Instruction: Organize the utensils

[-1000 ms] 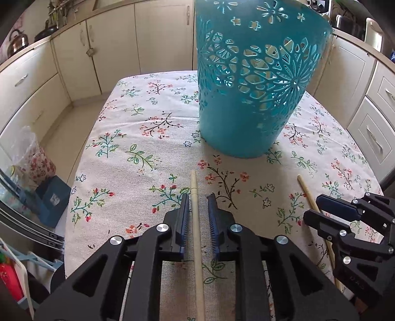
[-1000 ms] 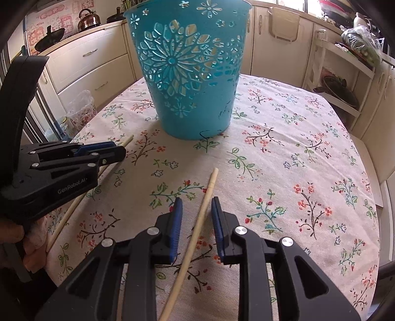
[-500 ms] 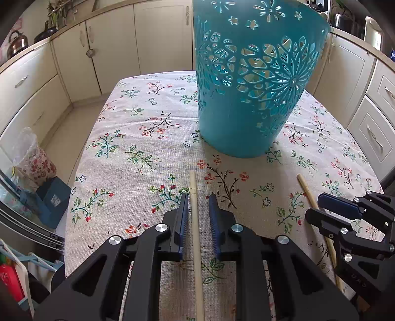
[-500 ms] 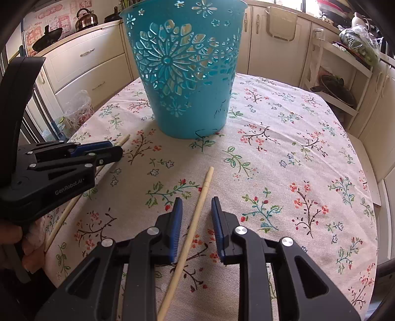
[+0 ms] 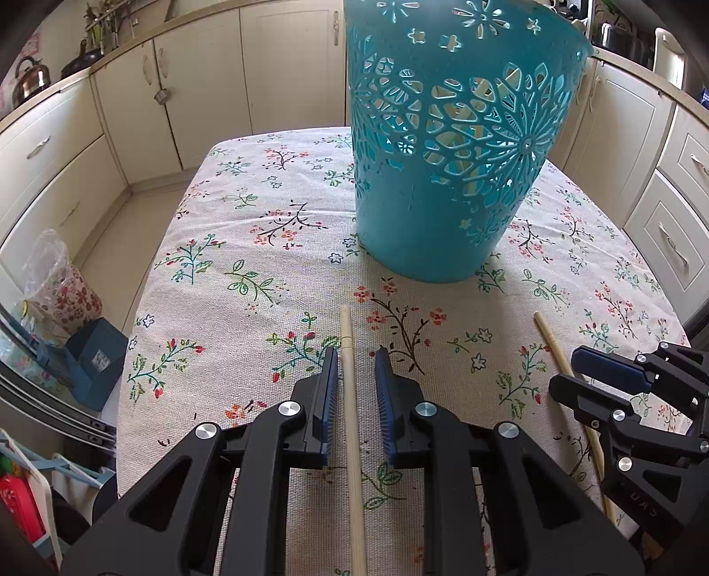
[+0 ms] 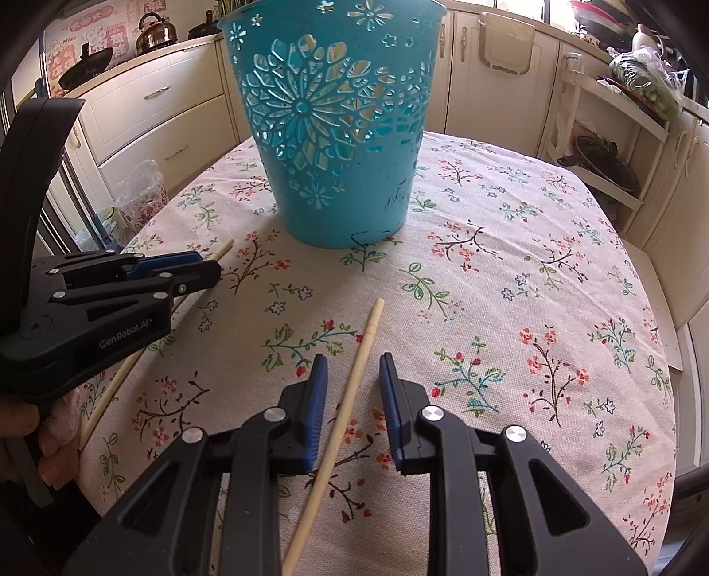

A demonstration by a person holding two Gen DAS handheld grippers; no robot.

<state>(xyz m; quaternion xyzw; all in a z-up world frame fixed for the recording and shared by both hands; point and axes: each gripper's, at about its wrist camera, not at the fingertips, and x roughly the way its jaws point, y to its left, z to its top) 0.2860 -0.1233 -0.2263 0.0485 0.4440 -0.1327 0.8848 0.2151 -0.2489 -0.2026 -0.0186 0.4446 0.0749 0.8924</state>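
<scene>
We see our left tool (image 5: 353,390) apart around one chopstick (image 5: 350,398), our right tool (image 6: 353,398) apart around another chopstick (image 6: 350,398), both lying on the tabletop (image 6: 509,266), teal basket (image 6: 336,133) behind.

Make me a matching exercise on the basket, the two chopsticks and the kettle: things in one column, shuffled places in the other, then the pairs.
Things:
1. teal basket
2. left chopstick
3. right chopstick
4. kettle

Places:
A. on the counter behind
B. between the fingers of the open left tool
C. upright on the tablecloth
D. between the fingers of the open right tool

Pairs: 1-C, 2-B, 3-D, 4-A
</scene>
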